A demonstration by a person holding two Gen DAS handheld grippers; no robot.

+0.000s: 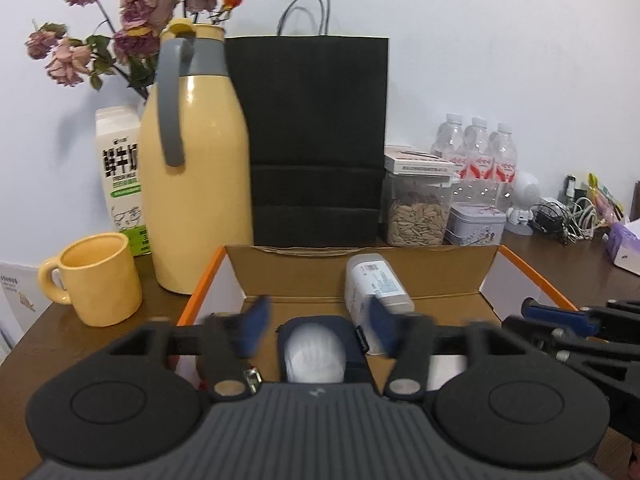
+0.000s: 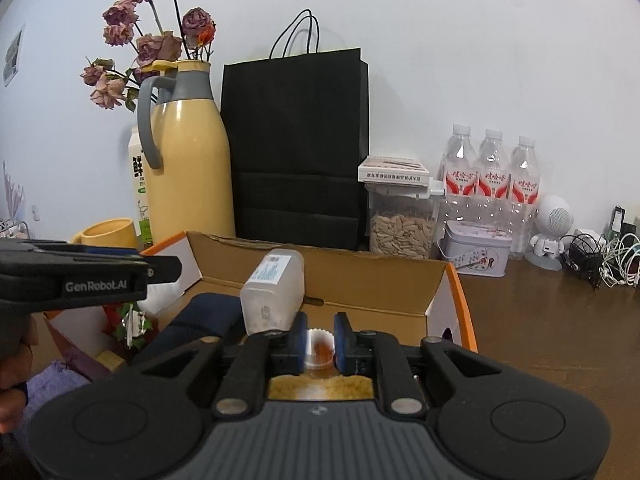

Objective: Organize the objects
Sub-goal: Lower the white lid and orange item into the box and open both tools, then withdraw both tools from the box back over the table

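Note:
An open cardboard box (image 1: 296, 272) with orange edges lies in front of me. My left gripper (image 1: 320, 326) hangs over it with its blue pads wide apart and nothing pressed between them. Beneath it sits a dark blue pouch (image 1: 356, 344) with a white rounded thing (image 1: 314, 354) in it. A translucent plastic bottle (image 1: 376, 288) leans in the box to the right of the pouch. My right gripper (image 2: 321, 334) is over the box's right part, jaws a little apart. A small cup with orange contents (image 2: 320, 348) shows in that gap, blurred, with no pad pressing on it.
Behind the box stand a yellow thermos jug (image 1: 192, 184), a yellow mug (image 1: 98, 276), a milk carton (image 1: 120, 168), a black paper bag (image 1: 316, 140), a seed jar (image 1: 416, 212), a tin (image 1: 474, 222) and water bottles (image 1: 476, 156). Cables (image 2: 600, 256) lie at right.

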